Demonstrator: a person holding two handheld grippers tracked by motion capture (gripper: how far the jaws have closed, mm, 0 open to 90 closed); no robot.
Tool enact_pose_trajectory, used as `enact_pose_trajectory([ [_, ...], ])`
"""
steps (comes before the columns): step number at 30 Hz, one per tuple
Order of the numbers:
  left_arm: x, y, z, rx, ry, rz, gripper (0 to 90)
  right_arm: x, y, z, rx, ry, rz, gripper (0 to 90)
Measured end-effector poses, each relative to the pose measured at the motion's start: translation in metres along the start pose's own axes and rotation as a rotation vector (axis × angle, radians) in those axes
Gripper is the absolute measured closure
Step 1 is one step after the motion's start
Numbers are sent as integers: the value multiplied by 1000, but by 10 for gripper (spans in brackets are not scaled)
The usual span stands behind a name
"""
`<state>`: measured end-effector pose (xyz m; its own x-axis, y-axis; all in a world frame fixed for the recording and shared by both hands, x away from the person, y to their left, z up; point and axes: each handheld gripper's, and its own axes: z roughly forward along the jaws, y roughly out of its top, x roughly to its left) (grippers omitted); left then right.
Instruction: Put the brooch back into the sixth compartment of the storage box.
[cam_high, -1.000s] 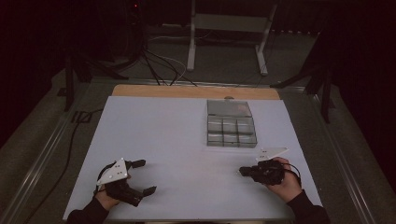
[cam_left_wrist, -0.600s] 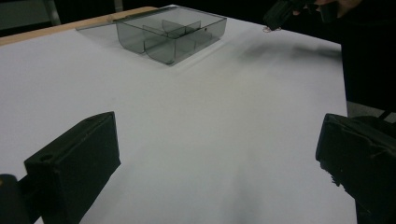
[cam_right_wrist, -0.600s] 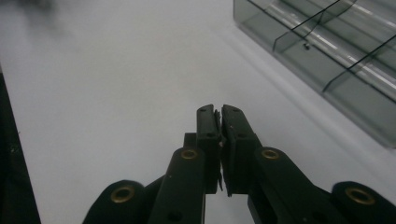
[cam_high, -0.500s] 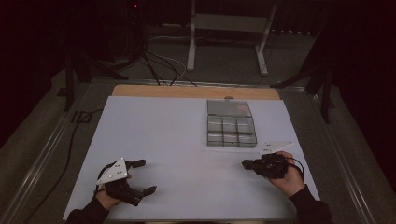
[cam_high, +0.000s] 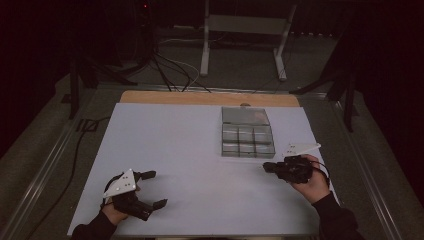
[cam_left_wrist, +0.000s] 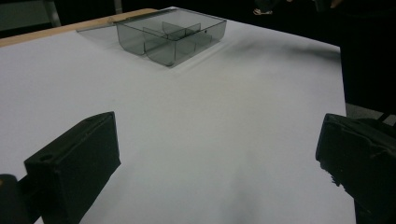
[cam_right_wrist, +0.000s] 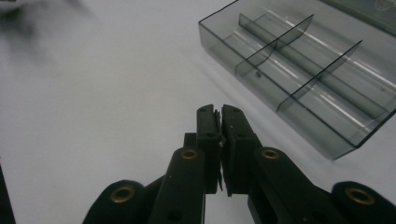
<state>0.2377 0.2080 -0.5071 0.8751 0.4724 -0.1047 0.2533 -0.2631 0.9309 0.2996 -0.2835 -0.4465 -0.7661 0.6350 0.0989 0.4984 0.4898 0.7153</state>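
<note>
Down near me, my left gripper (cam_high: 151, 189) sits low on the white table (cam_high: 190, 150), and its two black jaws are wide apart with nothing between them; my left hand (cam_high: 112, 212) holds it from behind. Over on the other side, my right gripper (cam_high: 266, 167) has its jaws pressed together (I see nothing held in them); my right hand (cam_high: 310, 180) wraps around it. Just past that gripper's tip is the clear grey box (cam_high: 247, 132) with little walls inside; its small rooms look empty, and its lid lies open flat behind it. Farther back, black cables (cam_high: 170, 70) lie on the dark floor by a metal stand (cam_high: 245, 35).
</note>
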Motion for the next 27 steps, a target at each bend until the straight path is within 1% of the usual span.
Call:
enact_pose_trajectory([
  [11,0,0,0,1,-2,1,11,-11,9,-4,-7,-31,7,864],
  [13,0,0,0,5,0,6,11,-15,11,-5,-9,-35,14,864],
  [16,0,0,0,2,-2,2,10,-19,13,-4,-2,-45,18,864],
  [18,0,0,0,6,1,7,11,-22,15,-4,-3,-49,22,864],
  [27,0,0,0,6,-2,7,11,-29,21,-3,4,-66,31,864],
])
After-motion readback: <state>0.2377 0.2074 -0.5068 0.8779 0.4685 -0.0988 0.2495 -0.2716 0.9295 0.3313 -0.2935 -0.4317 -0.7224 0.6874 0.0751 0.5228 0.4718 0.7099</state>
